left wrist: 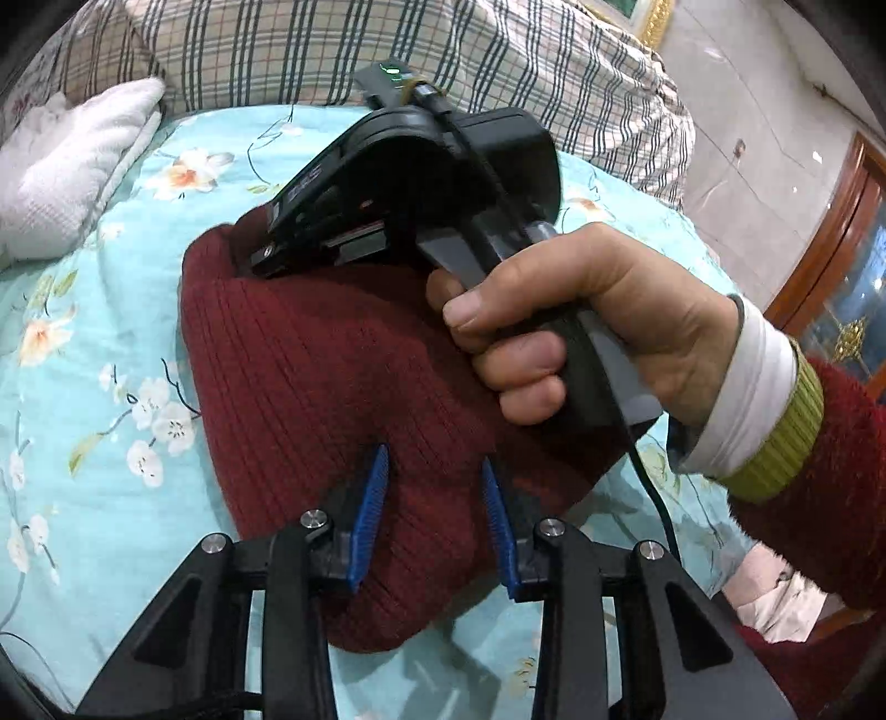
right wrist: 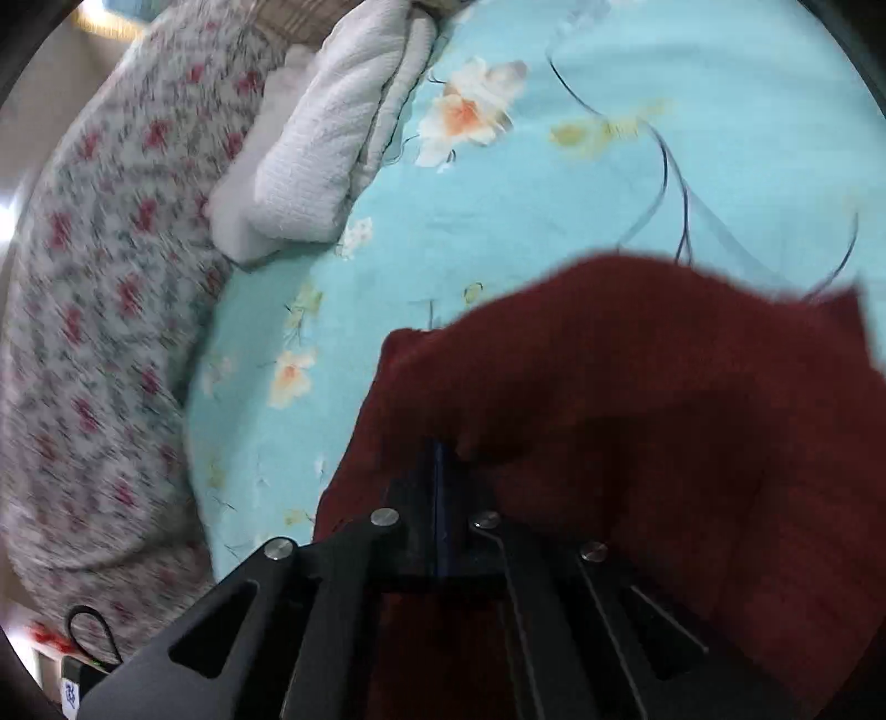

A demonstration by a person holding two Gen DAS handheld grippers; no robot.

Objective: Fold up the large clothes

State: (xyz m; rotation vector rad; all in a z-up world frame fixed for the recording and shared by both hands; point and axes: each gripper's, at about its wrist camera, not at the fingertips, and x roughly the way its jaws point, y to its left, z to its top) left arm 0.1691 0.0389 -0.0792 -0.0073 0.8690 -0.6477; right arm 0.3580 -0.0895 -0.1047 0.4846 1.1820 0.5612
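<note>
Dark red ribbed knit sweater [left wrist: 310,354] found bunched on floral turquoise bedsheet [left wrist: 83,343], fold judged unfinished. Left gripper [left wrist: 434,515]: jaws apart, knit between, not pinched. Right gripper [right wrist: 437,487]: jaws closed, clamped on sweater edge.

Floral bedsheet [left wrist: 111,332], plaid quilt [left wrist: 332,50], wooden door [left wrist: 830,221]

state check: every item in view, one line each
sweater: dark red knit, partly folded, lying on the bed
left gripper: jaws apart, sweater fold between the blue pads, no clear squeeze
right gripper: shut on the sweater's edge, partly hidden by cloth
right hand: wrapped round the right gripper's handle
white cloth: folded, at the sheet's edge
floral sheet: spread flat
plaid blanket: bunched behind the sweater
</note>
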